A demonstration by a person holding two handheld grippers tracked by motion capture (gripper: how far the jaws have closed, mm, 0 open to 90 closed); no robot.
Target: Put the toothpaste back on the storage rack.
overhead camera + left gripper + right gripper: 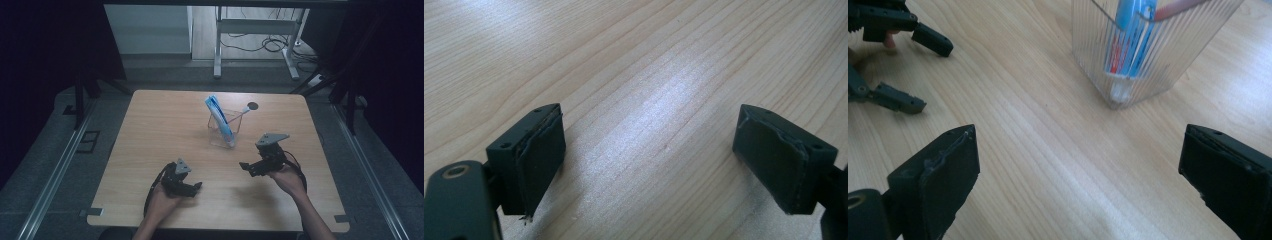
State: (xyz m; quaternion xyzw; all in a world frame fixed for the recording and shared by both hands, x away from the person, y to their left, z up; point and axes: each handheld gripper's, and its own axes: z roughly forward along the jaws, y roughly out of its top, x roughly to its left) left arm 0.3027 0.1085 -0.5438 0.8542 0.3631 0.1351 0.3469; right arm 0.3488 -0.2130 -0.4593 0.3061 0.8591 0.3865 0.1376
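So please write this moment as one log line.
left gripper open, empty | right gripper open, empty | clear holder upright, untouched

Both forearms come in from the near edge, each hand gripping a tool low over the tabletop. The left tool points rightward, jaws spread wide with nothing between them. The right tool points leftward, held a little farther forward, jaws likewise wide apart and empty.

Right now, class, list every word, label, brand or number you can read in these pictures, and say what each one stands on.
None can be read.
Blue tube in the clear ribbed holder: it bears red marks in the right gripper view, too blurred to read.
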